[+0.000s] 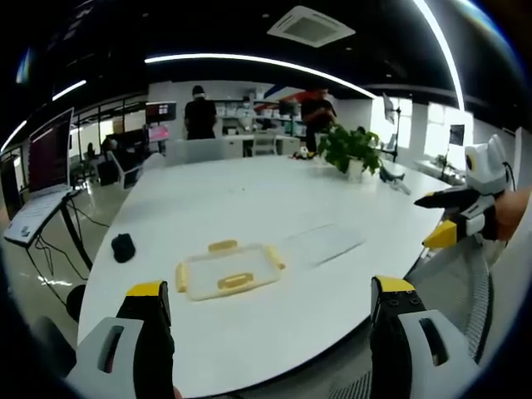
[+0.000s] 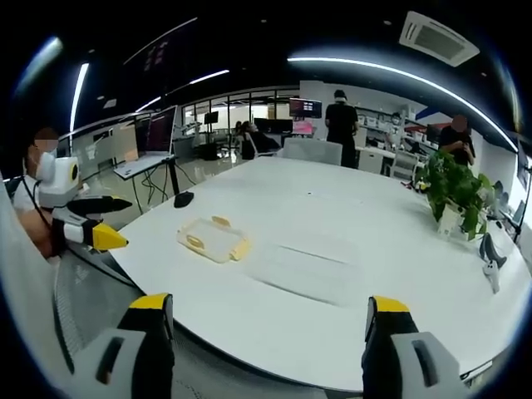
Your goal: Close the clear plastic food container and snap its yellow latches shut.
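The clear plastic container [image 1: 226, 270] with yellow latches on its sides lies on the white table [image 1: 249, 199], ahead of my left gripper [image 1: 270, 289]. That gripper is open, holds nothing and hovers short of the table's near edge. To the container's right lies a faint clear flat rectangle [image 1: 322, 243], seemingly its other part. In the right gripper view the container [image 2: 214, 238] sits left of centre and the clear rectangle [image 2: 303, 262] beside it. My right gripper [image 2: 266, 303] is open and empty off the table's edge. It also shows in the left gripper view [image 1: 445, 218], jaws apart.
A potted plant [image 1: 351, 150] stands further back on the table, and a black mouse [image 1: 123, 247] lies near the left edge. A laptop [image 1: 50, 158] rests on a stand to the left. A mesh chair back [image 1: 461, 287] is close by. People stand at the far desks.
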`<state>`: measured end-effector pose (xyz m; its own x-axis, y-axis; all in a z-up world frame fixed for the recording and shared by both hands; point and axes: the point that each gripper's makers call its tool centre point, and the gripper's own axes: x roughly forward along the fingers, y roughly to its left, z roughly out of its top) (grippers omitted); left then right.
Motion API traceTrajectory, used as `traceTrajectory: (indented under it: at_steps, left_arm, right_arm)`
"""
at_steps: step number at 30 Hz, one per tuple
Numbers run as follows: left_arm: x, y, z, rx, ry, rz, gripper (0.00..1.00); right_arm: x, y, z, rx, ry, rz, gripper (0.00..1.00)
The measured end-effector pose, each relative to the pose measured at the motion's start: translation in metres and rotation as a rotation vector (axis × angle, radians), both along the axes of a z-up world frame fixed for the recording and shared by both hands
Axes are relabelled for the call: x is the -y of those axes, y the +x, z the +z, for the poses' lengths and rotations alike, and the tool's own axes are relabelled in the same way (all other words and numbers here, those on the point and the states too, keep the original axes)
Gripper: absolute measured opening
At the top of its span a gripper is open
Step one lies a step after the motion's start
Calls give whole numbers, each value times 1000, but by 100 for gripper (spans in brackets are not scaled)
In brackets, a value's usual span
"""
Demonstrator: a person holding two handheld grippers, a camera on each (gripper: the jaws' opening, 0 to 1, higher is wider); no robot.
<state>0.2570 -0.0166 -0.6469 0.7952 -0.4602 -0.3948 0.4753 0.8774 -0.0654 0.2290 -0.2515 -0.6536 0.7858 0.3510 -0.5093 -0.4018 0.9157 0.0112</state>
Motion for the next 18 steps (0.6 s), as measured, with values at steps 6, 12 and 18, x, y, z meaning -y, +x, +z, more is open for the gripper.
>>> traceTrajectory:
  at_steps: [6, 12, 18]
  left_arm:
    - [3, -1, 3, 8, -9, -12, 99]
    - [1, 3, 8, 8, -11, -6, 99]
    - [-7, 6, 13, 12, 17, -8, 98]
  right_arm:
    - [0, 2, 4, -7, 47, -9, 98]
    - [11, 9, 14, 9, 64, -45, 98]
    - [27, 14, 21, 24, 51, -76, 96]
